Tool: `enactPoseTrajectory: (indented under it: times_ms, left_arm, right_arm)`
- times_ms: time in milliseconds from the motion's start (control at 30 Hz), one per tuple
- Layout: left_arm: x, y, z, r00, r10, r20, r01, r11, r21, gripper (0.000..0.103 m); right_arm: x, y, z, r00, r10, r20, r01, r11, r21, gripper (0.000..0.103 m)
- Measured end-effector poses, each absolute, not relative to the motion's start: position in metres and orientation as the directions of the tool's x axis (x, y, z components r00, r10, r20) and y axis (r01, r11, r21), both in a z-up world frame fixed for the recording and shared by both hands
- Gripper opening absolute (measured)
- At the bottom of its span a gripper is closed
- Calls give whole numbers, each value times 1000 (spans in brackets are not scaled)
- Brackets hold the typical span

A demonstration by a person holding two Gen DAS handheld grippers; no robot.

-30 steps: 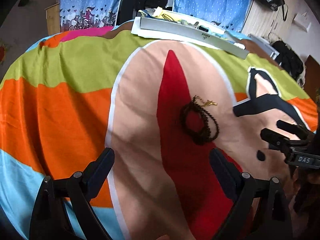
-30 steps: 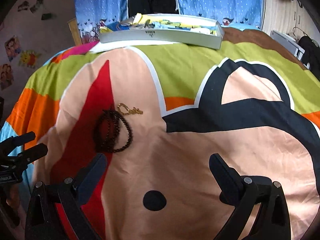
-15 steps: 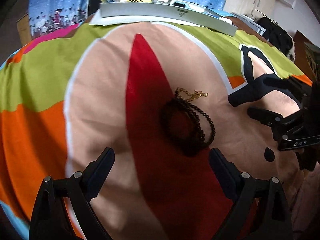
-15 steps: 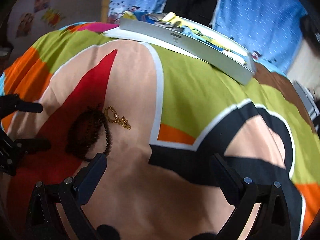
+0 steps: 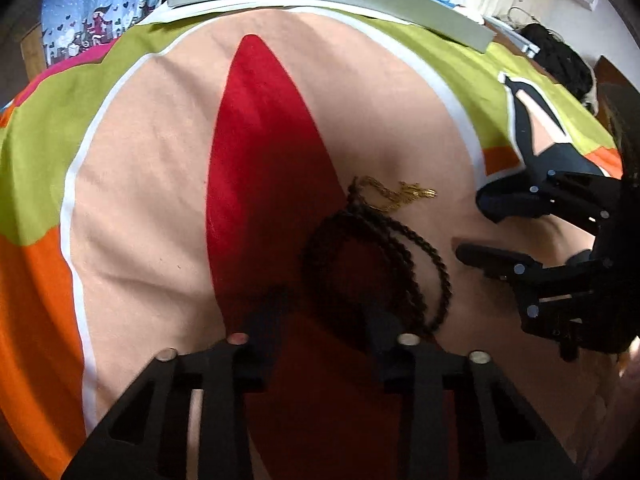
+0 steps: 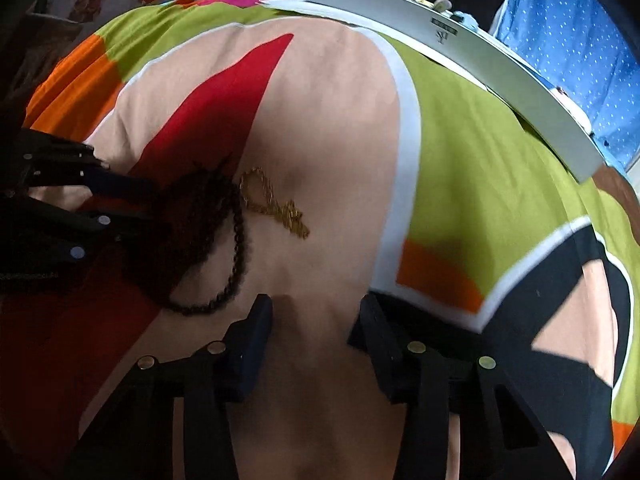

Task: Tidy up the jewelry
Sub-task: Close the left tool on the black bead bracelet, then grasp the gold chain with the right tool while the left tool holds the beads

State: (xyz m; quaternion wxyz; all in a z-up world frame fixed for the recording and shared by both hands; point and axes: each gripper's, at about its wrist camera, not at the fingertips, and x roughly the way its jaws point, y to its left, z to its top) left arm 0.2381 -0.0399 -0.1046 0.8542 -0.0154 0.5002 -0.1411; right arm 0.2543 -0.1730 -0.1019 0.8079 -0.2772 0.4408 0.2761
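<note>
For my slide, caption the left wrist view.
Open left gripper closing in on dark beaded necklace beside gold chain on colourful bedsheet.

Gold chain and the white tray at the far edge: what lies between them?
Nothing but bare bedspread lies between the gold chain and the white tray; the right wrist view shows it best.

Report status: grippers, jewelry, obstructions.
Left gripper open, over beads. Right gripper open, empty. Gold chain touches beads on sheet. Nothing blocking.

A coiled dark bead necklace point(image 5: 380, 264) lies flat on the bedspread, touching a small gold chain point(image 5: 394, 194).
</note>
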Motion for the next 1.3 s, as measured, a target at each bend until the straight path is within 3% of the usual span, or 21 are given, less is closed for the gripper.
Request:
enactPoseTrajectory:
  times_ms: [100, 167, 533, 600, 733, 867, 1033, 1100, 1300]
  left_arm:
    - [243, -31, -106, 464, -252, -850, 188, 965, -183, 7]
    - [247, -21, -108, 451, -277, -849, 160, 960, -228, 4]
    - [252, 18, -93, 525, -252, -813, 28, 960, -279, 3]
    - [252, 25, -94, 527, -259, -810, 6, 954, -300, 3]
    - [252, 31, -94, 528, -260, -809, 3, 953, -304, 3]
    - [249, 33, -90, 545, -268, -795, 13, 950, -311, 3]
    - [246, 24, -74, 612, -293, -734, 56, 942, -330, 3]
    - [237, 19, -64, 644, -305, -702, 83, 939, -333, 3]
    - [229, 20, -51, 667, -344, -661, 95, 919, -382, 3]
  right_arm:
    - [262, -169, -103, 475, 220, -852, -691, 692, -207, 40]
    - [265, -165, -104, 489, 224, -843, -691, 689, -218, 39]
    - [270, -143, -108, 543, 270, -795, -711, 651, -265, 38]
    - [270, -139, -110, 552, 272, -788, -707, 654, -270, 35]
    - [269, -132, -112, 536, 286, -794, -713, 657, -245, 15]
    - [266, -132, -106, 547, 305, -780, -694, 686, -218, 11]
    - [257, -133, -79, 646, 358, -674, -655, 714, -248, 11]
    - [256, -132, -69, 673, 367, -643, -638, 727, -253, 4]
    - [259, -138, -56, 686, 391, -614, -629, 743, -229, 4]
